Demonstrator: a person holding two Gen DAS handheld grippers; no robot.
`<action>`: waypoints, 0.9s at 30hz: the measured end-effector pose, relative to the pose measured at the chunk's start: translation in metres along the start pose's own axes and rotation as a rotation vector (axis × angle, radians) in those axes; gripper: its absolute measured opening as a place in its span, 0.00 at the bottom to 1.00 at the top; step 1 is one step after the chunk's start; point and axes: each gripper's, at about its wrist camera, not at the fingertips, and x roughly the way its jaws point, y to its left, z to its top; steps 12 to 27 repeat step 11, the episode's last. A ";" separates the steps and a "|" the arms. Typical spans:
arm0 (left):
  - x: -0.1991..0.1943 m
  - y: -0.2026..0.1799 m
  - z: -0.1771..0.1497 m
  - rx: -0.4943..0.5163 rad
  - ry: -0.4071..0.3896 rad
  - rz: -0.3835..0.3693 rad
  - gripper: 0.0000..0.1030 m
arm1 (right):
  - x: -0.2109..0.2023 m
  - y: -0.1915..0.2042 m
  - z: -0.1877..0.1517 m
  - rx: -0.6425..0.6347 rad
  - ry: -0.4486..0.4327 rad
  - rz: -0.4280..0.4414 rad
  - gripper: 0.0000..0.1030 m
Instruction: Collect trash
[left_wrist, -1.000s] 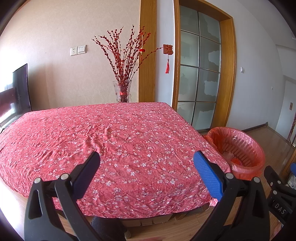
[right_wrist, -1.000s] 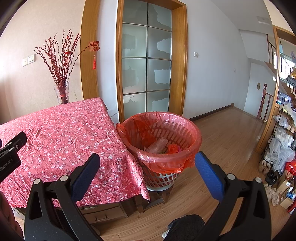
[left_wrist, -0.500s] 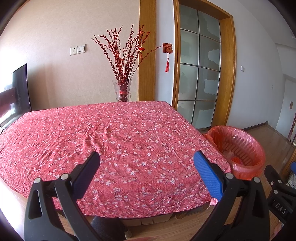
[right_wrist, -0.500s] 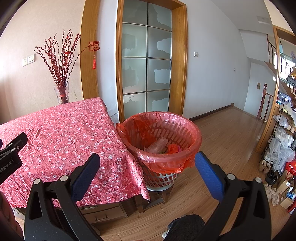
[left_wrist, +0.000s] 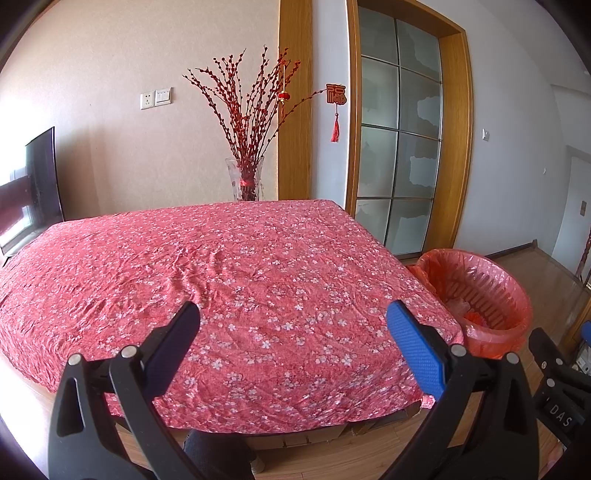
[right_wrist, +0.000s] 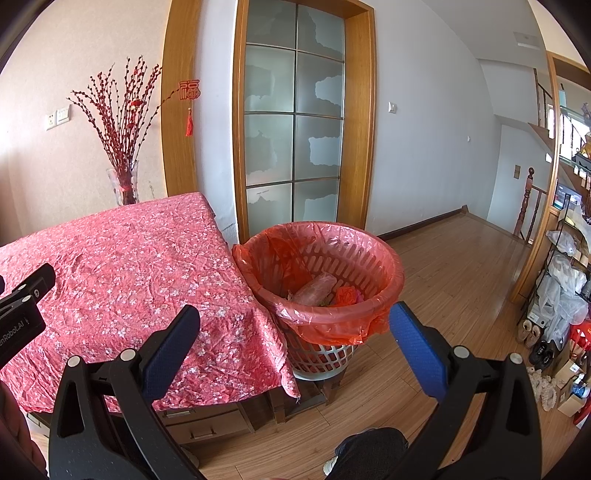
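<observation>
A basket lined with a red plastic bag (right_wrist: 373, 254) stands on the floor at the table's right edge; it also shows in the left wrist view (left_wrist: 517, 291). Crumpled trash (right_wrist: 317, 290) lies inside it. My left gripper (left_wrist: 293, 330) is open and empty above the near part of the table with the red flowered cloth (left_wrist: 221, 266). My right gripper (right_wrist: 295, 332) is open and empty, held in front of the basket. No loose trash shows on the cloth.
A glass vase of red branches (left_wrist: 249, 177) stands behind the table's far edge. A frosted glass door (right_wrist: 293, 140) is behind the basket. Wooden floor (right_wrist: 461, 266) stretches right toward a rack of bags and shoes (right_wrist: 561, 295). A screen (left_wrist: 33, 184) stands at the far left.
The left wrist view has tilted slightly, so the table sits a little higher in frame. The right gripper has barely moved. Both stay open.
</observation>
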 end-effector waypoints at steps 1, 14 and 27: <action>0.000 0.000 0.000 0.000 0.000 0.001 0.96 | 0.000 0.000 0.000 0.000 0.000 0.000 0.98; 0.003 0.000 0.001 0.004 0.012 -0.003 0.96 | 0.001 0.000 0.000 0.002 0.006 -0.001 0.98; 0.003 0.000 0.001 0.004 0.012 -0.003 0.96 | 0.001 0.000 0.000 0.002 0.006 -0.001 0.98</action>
